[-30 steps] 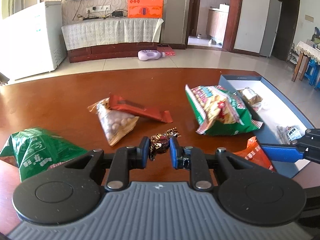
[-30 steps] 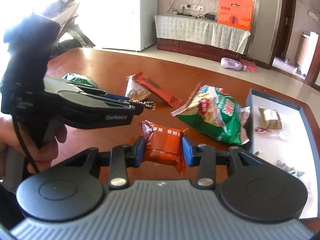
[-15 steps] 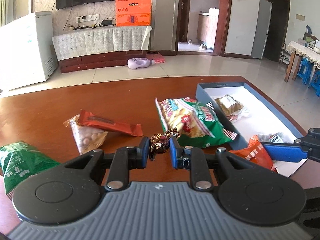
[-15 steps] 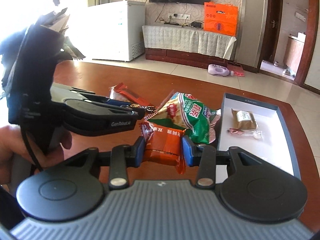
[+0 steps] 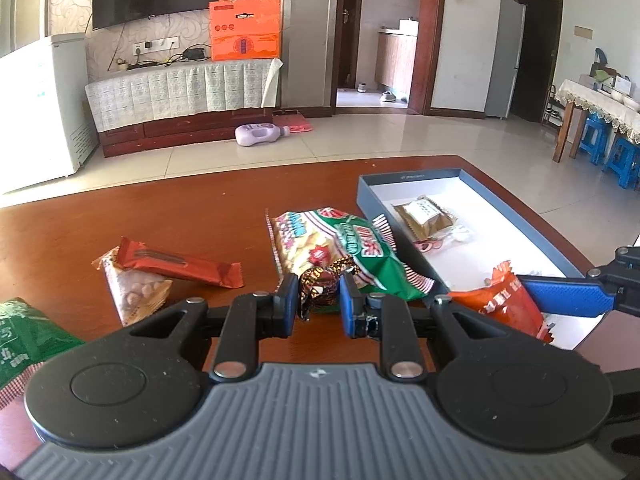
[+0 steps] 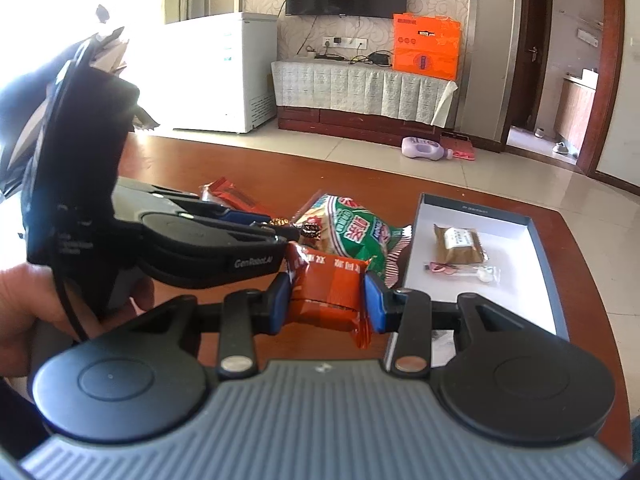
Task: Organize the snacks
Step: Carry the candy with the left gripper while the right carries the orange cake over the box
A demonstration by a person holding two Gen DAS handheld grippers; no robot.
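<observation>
My left gripper is shut on a small brown foil candy and holds it above the table, just left of the blue box. My right gripper is shut on an orange snack packet, which also shows in the left wrist view at the box's near edge. The white-lined box holds a brown packet and a small clear packet. A green and red chips bag lies against the box's left wall.
On the wooden table to the left lie a red-brown bar on a clear bag of nuts and a green bag. The left gripper's body fills the left of the right wrist view.
Both grippers have moved right toward the box, each still holding its snack. The orange packet now hangs over the box's near edge.
</observation>
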